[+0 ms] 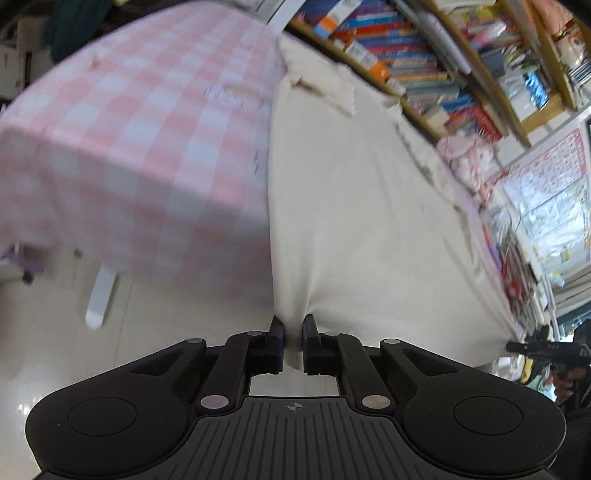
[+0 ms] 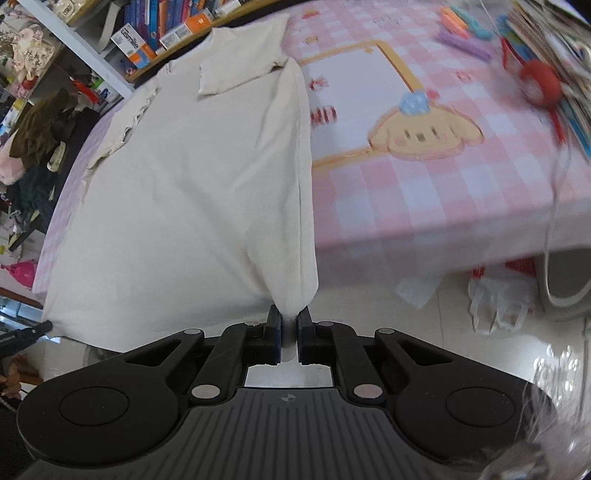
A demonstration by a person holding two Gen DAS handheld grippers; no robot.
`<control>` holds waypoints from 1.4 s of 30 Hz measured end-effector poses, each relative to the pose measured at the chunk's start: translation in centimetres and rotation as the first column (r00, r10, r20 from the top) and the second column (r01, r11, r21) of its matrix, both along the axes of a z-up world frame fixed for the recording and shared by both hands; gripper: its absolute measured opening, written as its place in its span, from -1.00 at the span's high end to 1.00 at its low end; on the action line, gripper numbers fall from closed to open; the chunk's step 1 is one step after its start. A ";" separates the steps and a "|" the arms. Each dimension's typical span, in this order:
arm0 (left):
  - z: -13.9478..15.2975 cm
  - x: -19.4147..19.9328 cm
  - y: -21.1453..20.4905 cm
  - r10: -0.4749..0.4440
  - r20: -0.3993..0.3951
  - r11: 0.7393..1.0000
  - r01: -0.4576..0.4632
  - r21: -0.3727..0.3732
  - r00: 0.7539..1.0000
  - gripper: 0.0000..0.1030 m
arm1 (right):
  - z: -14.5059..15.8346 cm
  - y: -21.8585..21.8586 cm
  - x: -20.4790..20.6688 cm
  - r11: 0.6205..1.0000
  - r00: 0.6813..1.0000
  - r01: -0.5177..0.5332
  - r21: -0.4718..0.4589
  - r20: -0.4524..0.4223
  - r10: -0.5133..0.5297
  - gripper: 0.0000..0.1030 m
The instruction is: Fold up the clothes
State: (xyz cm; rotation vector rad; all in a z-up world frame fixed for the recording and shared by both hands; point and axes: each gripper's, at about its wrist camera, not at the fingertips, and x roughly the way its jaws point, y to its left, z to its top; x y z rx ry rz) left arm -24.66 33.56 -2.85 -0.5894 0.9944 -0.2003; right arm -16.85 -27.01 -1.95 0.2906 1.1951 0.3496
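A cream short-sleeved shirt (image 1: 354, 206) lies stretched over a table with a pink checked cloth (image 1: 140, 122). My left gripper (image 1: 293, 328) is shut on one bottom corner of the shirt, held off the table's near edge. My right gripper (image 2: 289, 319) is shut on the other bottom corner of the shirt (image 2: 192, 184). The hem hangs taut between the two grippers. A sleeve (image 2: 240, 66) lies folded onto the shirt's body at the far end. The right gripper shows in the left wrist view (image 1: 535, 347) at the far right.
Bookshelves (image 1: 424, 62) stand behind the table. The cloth (image 2: 424, 129) has a cartoon dog print. A red round object (image 2: 541, 83) and coloured items (image 2: 465, 22) lie at the far right. A white plastic bag (image 2: 498, 302) lies on the floor. A white table leg (image 1: 101, 291) stands at the left.
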 end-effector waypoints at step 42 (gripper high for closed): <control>8.8 15.7 3.9 0.369 0.362 0.846 -0.147 -0.513 0.856 0.85 | 13.5 1.2 14.2 0.832 0.842 0.232 0.503 0.324 -0.431 0.86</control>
